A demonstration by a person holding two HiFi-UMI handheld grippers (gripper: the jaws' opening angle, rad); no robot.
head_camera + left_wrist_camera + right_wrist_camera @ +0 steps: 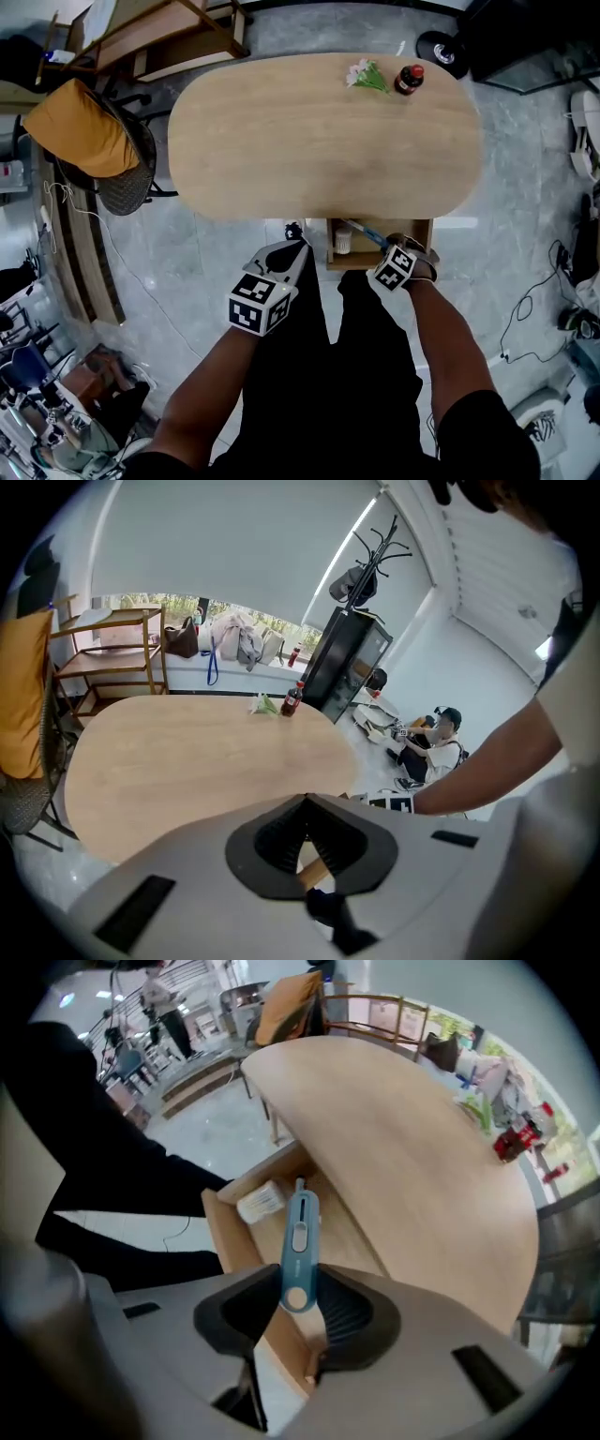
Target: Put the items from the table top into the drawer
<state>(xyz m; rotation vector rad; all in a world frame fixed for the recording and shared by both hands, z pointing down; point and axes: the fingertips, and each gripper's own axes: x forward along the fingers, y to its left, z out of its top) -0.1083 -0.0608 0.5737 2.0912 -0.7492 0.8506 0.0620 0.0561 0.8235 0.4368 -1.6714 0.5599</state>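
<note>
A blue utility knife (298, 1241) is clamped between the pads of my right gripper (300, 1290), blade end pointing away over the open wooden drawer (225, 1232). The head view shows that gripper (398, 265) at the drawer (424, 246) under the table's near edge. A small white bottle (260, 1202) lies inside the drawer. My left gripper (293, 232) hangs just left of the drawer, its jaws (305, 803) together with nothing between them. On the far side of the oval wooden table (309, 141) lie a small flower bunch (366, 75) and a dark red-capped bottle (409, 80).
A chair with an orange cushion (84, 131) stands at the table's left end, and a wooden shelf (159, 37) behind it. A black cabinet (352, 663) is beyond the table. A person (436, 738) sits on the floor to the right. Cables (534, 319) lie on the floor at right.
</note>
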